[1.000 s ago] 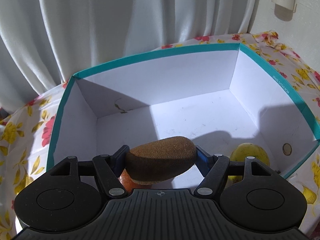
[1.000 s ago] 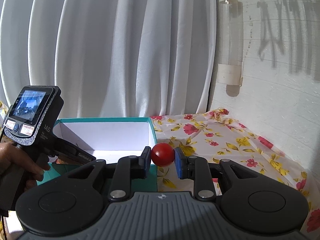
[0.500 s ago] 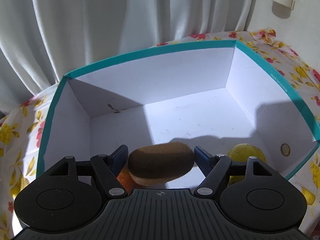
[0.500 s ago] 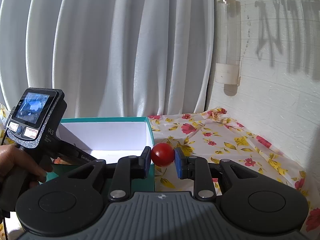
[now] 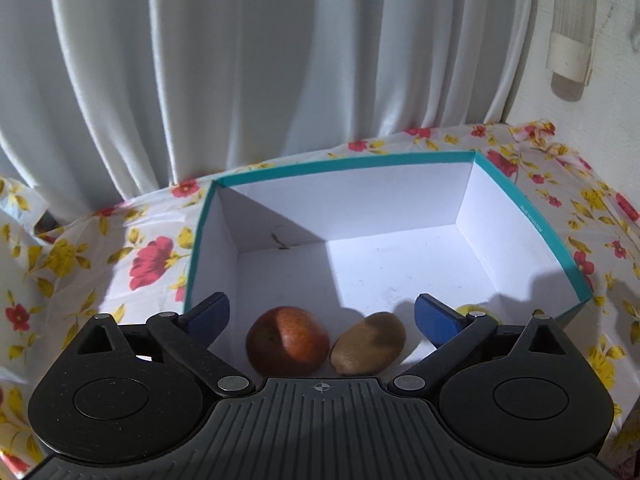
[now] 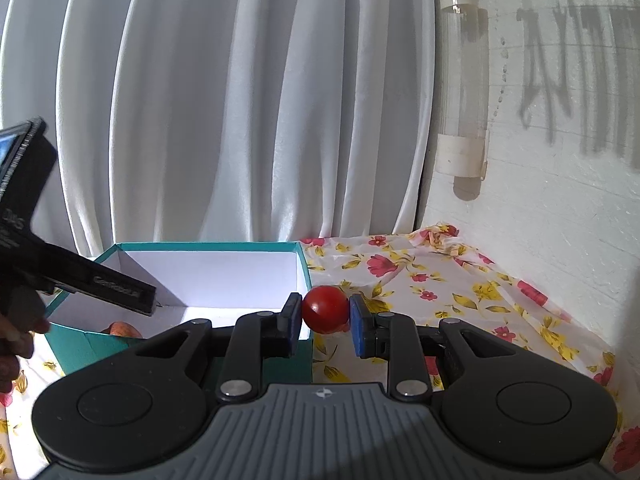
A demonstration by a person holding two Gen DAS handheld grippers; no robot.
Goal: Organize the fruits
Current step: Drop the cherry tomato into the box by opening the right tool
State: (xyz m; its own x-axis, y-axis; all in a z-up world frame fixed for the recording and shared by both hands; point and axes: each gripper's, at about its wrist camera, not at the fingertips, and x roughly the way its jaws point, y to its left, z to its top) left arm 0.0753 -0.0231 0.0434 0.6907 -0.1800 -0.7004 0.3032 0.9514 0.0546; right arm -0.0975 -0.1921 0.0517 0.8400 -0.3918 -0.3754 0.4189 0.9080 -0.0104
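Here, white curtains [image 5: 240, 80] hang behind a floral tablecloth [image 5: 100, 248] that carries an open box [image 5: 360, 160] with a teal rim and white inside walls. The left gripper [image 5: 322, 320] hovers over the near end of that box with its blue-padded fingers [image 5: 208, 314] spread wide apart and nothing between them. On the box floor below it lie two fruits side by side, touching or nearly so: a red-orange apple [image 5: 286, 340] on the left and a brown kiwi [image 5: 368, 342] on the right, the kiwi's long axis running left to right and tilted slightly up toward the right. A yellow fruit [image 5: 466, 310] peeks out behind the right finger, mostly hidden. The right gripper [image 6: 325, 318] is held beside the box's right corner, above the cloth, its fingers clamped on a small red tomato [image 6: 325, 309].
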